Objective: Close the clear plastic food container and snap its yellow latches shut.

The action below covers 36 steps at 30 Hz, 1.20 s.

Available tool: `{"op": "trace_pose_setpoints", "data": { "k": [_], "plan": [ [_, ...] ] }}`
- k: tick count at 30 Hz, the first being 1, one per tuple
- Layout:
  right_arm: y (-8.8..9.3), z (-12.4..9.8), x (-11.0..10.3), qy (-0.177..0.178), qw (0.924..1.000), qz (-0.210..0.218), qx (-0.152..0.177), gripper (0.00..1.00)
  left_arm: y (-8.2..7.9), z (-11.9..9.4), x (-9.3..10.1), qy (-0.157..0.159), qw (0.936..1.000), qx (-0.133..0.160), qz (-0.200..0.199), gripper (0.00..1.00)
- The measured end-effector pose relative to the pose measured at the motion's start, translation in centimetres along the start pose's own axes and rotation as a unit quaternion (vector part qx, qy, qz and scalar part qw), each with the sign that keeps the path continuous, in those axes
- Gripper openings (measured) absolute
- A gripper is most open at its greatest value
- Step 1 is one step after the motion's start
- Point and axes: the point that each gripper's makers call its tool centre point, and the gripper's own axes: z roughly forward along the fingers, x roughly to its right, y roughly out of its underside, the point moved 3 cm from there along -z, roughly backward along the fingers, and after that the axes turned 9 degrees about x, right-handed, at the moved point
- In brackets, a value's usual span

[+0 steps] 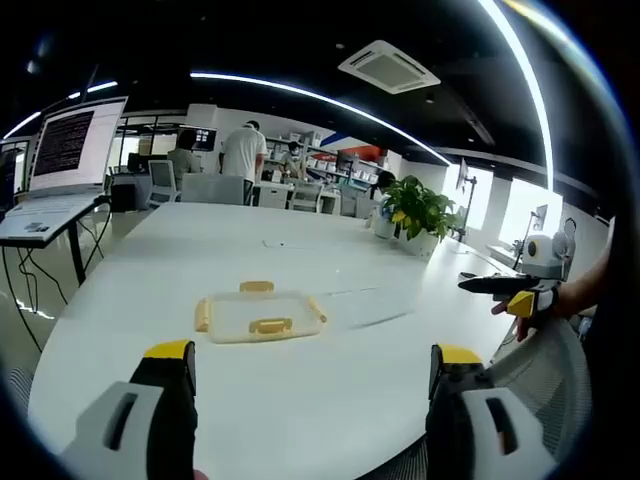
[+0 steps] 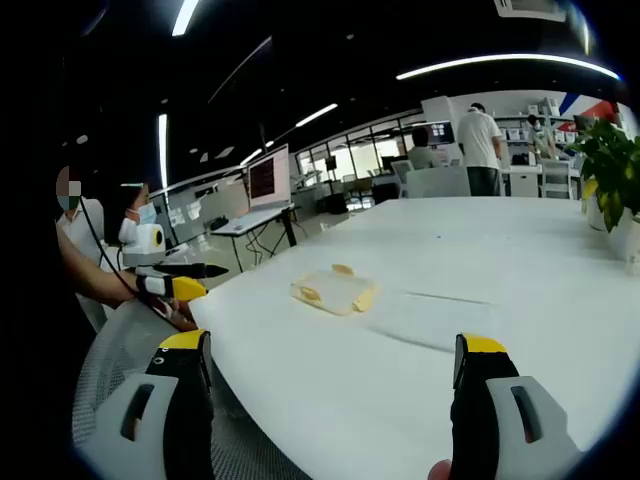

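Yellow-tipped, my left claw stands wide and holds nothing, its jaws framing the white worktop near me; I judge it parked here because no approach has begun.

Clear plastic food container: rests flat on the worktop, well apart from both claws, roughly centred ahead of the left claw. Yellow latches show at its left, far, right and near edges; whether the lid sits fully down I cannot tell. In the right gripper view the container lies left of centre, far from the jaws.

A faint clear sheet lies just right of the container; possibly a separate lid, too pale to say.

Potted plant: far right of the worktop, clear of the work.

Right claw: wide, empty, held off the worktop's near edge, likely waiting to brace or press a latch.
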Motion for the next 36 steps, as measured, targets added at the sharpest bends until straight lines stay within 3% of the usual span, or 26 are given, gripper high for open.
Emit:
{"op": "trace_pose_setpoints", "data": {
  "k": [16, 36],
  "plan": [
    [0.07, 0.06, -0.27, -0.006, 0.9999, -0.008, -0.004, 1.0, 0.03, 0.05, 0.17, 0.006, 0.9999, -0.003, 0.008, 0.94],
    [-0.11, 0.09, -0.42, -0.01, 0.9999, -0.01, -0.001, 1.0, -0.27, 0.14, 0.43, 0.013, 0.9999, -0.001, 0.004, 0.98]
  ]
}}
